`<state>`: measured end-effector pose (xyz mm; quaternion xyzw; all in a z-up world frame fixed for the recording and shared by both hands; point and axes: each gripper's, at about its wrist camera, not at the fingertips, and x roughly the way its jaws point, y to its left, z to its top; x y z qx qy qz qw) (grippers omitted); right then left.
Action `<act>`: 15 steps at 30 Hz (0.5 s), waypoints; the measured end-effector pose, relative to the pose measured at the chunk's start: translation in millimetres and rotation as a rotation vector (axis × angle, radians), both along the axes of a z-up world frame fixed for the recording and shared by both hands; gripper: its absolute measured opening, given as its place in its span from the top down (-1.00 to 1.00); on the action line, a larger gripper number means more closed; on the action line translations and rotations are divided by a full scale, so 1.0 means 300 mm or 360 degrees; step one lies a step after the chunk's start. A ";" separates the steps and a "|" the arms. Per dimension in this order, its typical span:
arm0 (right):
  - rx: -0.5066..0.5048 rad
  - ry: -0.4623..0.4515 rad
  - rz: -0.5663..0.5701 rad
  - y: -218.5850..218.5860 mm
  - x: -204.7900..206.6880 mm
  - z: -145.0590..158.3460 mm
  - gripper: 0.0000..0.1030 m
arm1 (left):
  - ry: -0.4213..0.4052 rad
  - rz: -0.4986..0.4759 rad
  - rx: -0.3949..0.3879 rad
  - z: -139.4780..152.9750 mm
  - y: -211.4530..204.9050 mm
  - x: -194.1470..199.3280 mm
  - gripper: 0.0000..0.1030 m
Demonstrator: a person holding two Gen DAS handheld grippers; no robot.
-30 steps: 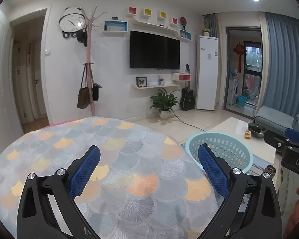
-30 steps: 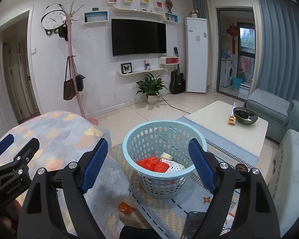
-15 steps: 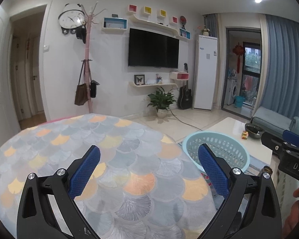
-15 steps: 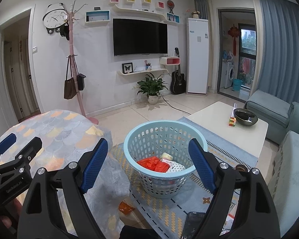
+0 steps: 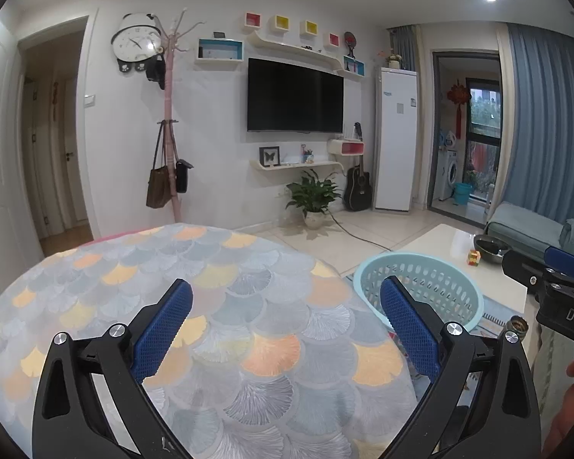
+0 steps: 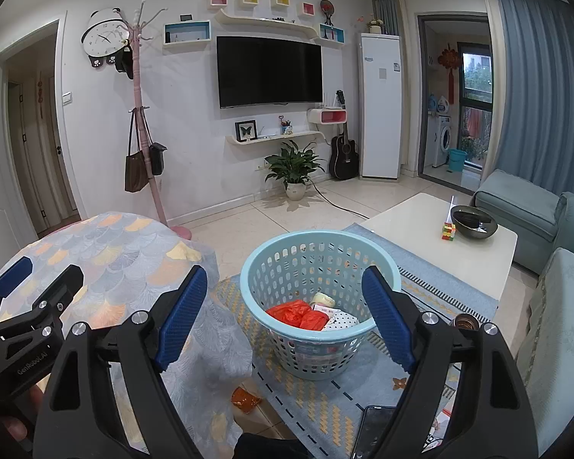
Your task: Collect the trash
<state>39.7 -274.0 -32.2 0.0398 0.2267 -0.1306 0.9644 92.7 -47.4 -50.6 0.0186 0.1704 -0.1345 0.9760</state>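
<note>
A light blue plastic basket [image 6: 317,264] stands on the rug and holds a red plastic bag [image 6: 300,313], a white packet and other scraps. My right gripper [image 6: 283,313] is open and empty, above the basket's near side. My left gripper [image 5: 287,321] is open and empty above the round table [image 5: 229,275] with the fan-pattern cloth; the basket [image 5: 421,287] shows to its right. An orange wrapper [image 6: 245,397] lies on the floor by the table's foot. The left gripper [image 6: 19,298] also shows at the left in the right wrist view.
A white coffee table [image 6: 440,237] with a dark bowl [image 6: 473,222] and a colour cube [image 6: 447,231] stands right of the basket. A grey-blue sofa [image 6: 555,306] runs along the right. A phone [image 6: 375,428] lies on the rug.
Both views have shifted slightly; the left gripper rose a little over the table. Both grippers stay open and empty.
</note>
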 end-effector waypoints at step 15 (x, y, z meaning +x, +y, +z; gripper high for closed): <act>0.0000 0.0001 0.0002 -0.001 -0.001 0.003 -0.53 | -0.0005 -0.0003 0.0017 0.004 -0.006 -0.006 -0.85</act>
